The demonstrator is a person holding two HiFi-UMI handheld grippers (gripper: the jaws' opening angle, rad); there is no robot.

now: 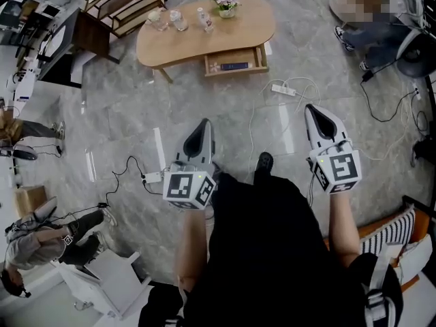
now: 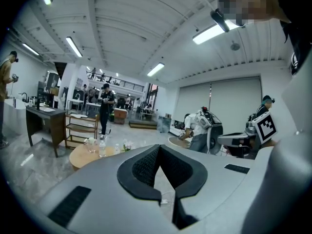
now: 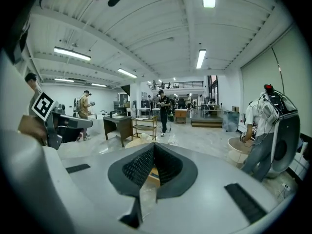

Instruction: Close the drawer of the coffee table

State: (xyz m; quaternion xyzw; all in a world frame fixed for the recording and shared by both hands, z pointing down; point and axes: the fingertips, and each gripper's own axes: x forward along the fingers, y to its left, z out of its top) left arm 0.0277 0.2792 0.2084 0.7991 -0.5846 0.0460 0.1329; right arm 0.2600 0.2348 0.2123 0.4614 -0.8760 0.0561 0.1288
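The bench point(image 1: 170, 43) stood at the far side of the floor, well apart from both grippers. Its drawer point(image 1: 235, 60) was open, pulled out from the near edge, with a dark flat item point(image 1: 236, 66) inside. Bottles point(image 1: 204, 19) and a flower pot point(image 1: 225, 3) stood on the bench top. The left gripper point(image 1: 204, 122) and right gripper point(image 1: 310, 107) were held side by side over the floor near the person, pointing toward the bench. The fingers point(image 2: 142, 165) of both were closed tip against tip, with nothing between them. A power strip point(image 1: 284, 90) lay on the floor between the right gripper and the drawer.
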